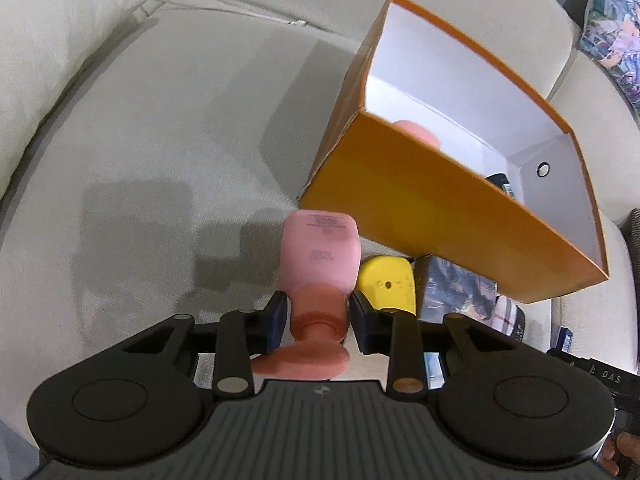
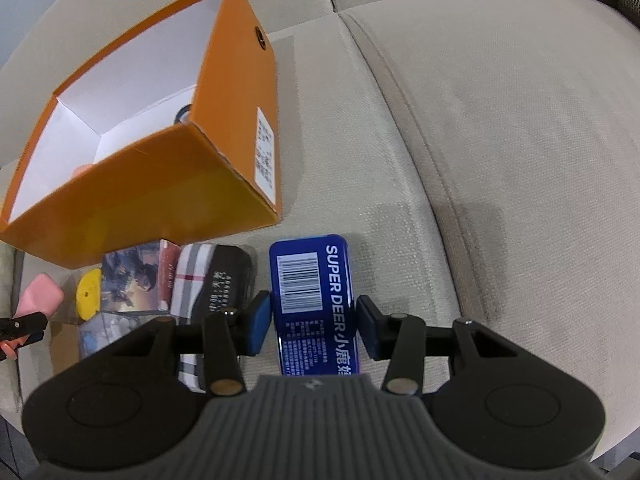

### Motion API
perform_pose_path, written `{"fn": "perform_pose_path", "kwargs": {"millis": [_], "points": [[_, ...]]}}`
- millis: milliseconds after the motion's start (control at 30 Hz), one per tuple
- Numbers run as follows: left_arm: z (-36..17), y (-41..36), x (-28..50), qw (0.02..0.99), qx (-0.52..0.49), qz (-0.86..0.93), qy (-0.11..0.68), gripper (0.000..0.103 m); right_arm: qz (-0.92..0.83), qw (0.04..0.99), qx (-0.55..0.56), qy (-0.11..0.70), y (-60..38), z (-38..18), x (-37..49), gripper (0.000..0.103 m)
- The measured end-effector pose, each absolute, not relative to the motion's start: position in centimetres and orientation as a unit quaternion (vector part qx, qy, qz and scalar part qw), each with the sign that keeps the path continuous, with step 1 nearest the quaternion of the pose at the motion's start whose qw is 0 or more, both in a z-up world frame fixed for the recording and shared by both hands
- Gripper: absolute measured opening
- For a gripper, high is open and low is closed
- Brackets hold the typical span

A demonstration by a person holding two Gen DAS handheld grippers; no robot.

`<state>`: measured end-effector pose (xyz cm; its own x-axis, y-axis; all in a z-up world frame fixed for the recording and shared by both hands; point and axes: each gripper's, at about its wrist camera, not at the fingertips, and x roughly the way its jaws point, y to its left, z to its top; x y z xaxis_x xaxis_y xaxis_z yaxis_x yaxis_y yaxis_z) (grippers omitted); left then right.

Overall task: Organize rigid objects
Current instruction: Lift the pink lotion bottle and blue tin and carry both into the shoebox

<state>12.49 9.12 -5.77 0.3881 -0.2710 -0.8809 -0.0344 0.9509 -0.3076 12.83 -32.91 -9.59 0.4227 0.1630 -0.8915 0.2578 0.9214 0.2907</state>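
Observation:
My left gripper (image 1: 318,316) is shut on the neck of a pink bottle (image 1: 318,252), which points away from me just above the sofa seat. That bottle (image 2: 42,294) also shows at the left edge of the right wrist view. My right gripper (image 2: 312,324) is shut on a blue "SUPER DEER" tin (image 2: 312,292), one pad on each long side. An open orange box (image 1: 400,200) with a white inside stands behind both; the same orange box (image 2: 140,200) holds a pink item (image 1: 416,130) and a dark item (image 1: 502,182).
Between the grippers, in front of the box, lie a yellow object (image 2: 89,294), a picture-printed box (image 2: 128,280) and a plaid-and-black box (image 2: 216,280). All rest on a beige sofa seat (image 2: 500,160). A patterned pillow (image 1: 612,28) sits at the far right.

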Motion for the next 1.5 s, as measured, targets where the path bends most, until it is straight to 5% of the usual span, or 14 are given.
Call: {"fn": "perform_pose_path", "kwargs": {"millis": [433, 633, 833, 1033, 1500], "points": [[-3.8, 9.2, 11.2, 0.826, -0.149, -0.089, 0.537, 0.036, -0.016, 0.821, 0.210, 0.531, -32.8, -9.1, 12.3, 0.048], [-7.0, 9.1, 12.4, 0.797, -0.145, -0.070, 0.582, 0.036, -0.015, 0.817, 0.198, 0.542, -32.2, -9.7, 12.6, 0.048], [-8.0, 9.2, 14.5, 0.800, -0.148, -0.044, 0.579, 0.055, -0.009, 0.817, 0.196, 0.542, -31.9, -9.6, 12.9, 0.048], [-10.9, 8.5, 15.6, 0.780, -0.149, -0.027, 0.607, 0.053, -0.013, 0.815, 0.193, 0.547, -32.3, -9.9, 12.9, 0.048], [-6.5, 8.8, 12.1, 0.810, -0.148, -0.037, 0.566, 0.049, -0.006, 0.822, 0.220, 0.525, -33.1, -8.4, 11.7, 0.048]]}}
